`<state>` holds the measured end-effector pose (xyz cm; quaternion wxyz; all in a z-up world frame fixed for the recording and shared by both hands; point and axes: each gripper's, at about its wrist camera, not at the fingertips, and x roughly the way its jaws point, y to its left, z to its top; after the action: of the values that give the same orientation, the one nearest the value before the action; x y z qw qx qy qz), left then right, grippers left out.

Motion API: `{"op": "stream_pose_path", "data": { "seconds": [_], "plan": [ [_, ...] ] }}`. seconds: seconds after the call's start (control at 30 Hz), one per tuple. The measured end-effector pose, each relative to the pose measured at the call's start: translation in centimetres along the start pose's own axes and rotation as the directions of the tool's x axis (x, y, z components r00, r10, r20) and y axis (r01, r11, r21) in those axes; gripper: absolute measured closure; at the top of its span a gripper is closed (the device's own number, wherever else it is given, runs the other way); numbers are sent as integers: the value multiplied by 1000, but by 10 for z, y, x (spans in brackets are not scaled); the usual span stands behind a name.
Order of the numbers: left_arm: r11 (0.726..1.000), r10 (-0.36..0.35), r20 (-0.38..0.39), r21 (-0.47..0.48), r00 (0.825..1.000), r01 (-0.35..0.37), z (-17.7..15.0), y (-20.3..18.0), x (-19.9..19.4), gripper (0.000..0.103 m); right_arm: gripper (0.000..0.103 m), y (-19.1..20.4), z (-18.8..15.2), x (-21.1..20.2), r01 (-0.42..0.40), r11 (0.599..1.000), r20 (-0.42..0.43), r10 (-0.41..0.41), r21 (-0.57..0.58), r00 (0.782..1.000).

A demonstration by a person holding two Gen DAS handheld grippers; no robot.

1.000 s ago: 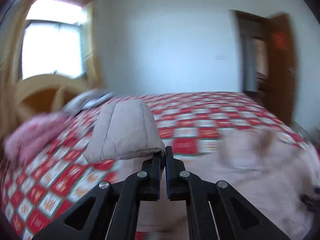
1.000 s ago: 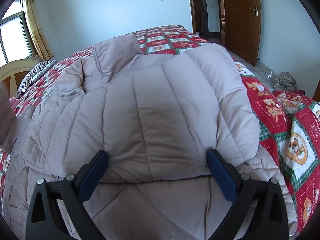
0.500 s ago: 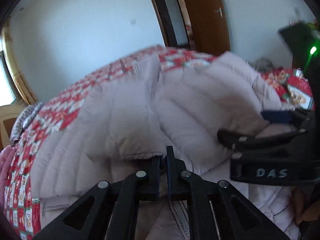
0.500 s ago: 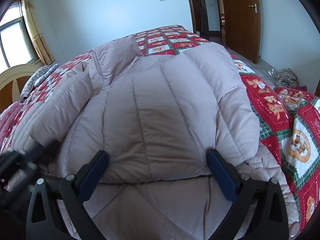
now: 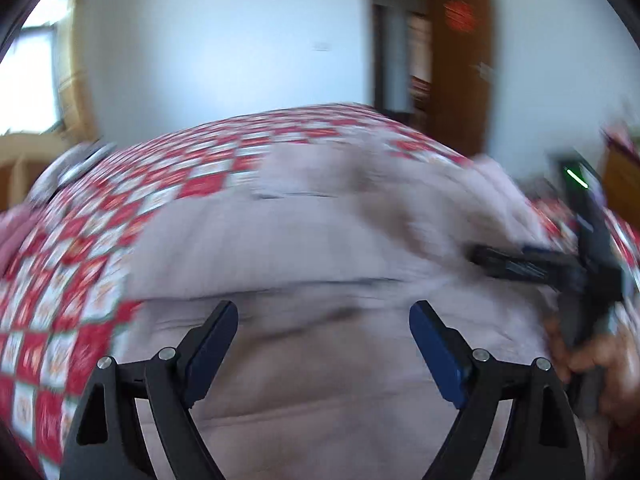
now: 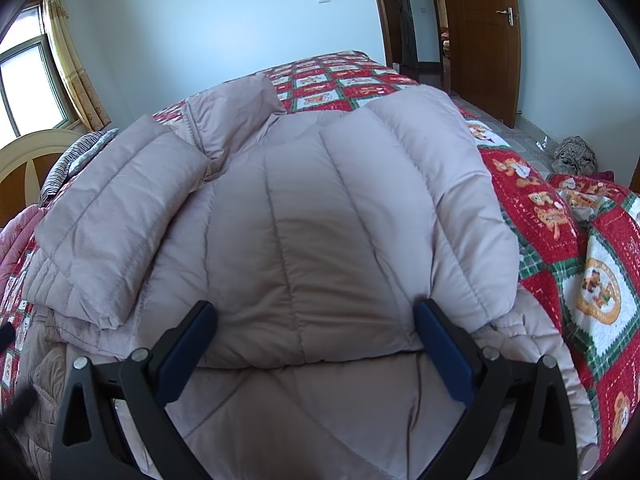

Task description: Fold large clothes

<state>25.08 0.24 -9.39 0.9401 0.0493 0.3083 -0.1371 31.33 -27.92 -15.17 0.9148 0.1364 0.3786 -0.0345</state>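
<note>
One beige quilted coat (image 6: 320, 220) lay on the bed (image 6: 560, 216), one sleeve (image 6: 116, 216) folded across. My left hand-held gripper (image 5: 324, 332) had just spread open, empty. My right hand-held gripper (image 6: 316, 332) gaped wide, gripping nothing.

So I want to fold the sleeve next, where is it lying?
In the right wrist view the sleeve lies folded across the coat's left side, near the striped cloth by the headboard.

The padded coat (image 6: 320, 220) is showing matt, quilted beige cloth, soft and puffy between stitched seams. The bedspread (image 6: 592, 264) is looking like printed quilted cotton in red and white, slightly coarse. The right gripper (image 6: 316, 344) is wearing matt black plastic arms, blue pads and bright metal rivets. The far door (image 6: 484, 36) is gleaming as varnished wood.
</note>
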Motion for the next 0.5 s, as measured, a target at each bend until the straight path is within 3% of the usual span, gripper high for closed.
{"op": "stream_pose_path", "data": {
  "seconds": [0.1, 0.2, 0.3, 0.37, 0.5],
  "plan": [
    [985, 121, -28, -123, 992, -124, 0, 46, 15, 15, 6, -3, 1, -16, 7, 999, 25, -8, 31, 1000],
    [963, 189, -72, -181, 979, -199, -13, 76, 36, 15, 6, 2, 6, -56, -13, 998, 140, 5, 55, 990],
    [950, 139, -150, -258, 979, -175, -28, 92, 57, 15, 6, 32, 16, -83, -54, 998, 206, 61, -43, 977],
    [949, 138, -151, -264, 979, -175, -27, 92, 60, 15, 3, 56, 26, -86, -52, 992, 206, 76, -117, 976],
    [948, 136, -143, -268, 980, -171, -29, 90, 60, 14, 3, 85, 43, -52, 81, 981, 170, -51, -175, 984]
  ]
}}
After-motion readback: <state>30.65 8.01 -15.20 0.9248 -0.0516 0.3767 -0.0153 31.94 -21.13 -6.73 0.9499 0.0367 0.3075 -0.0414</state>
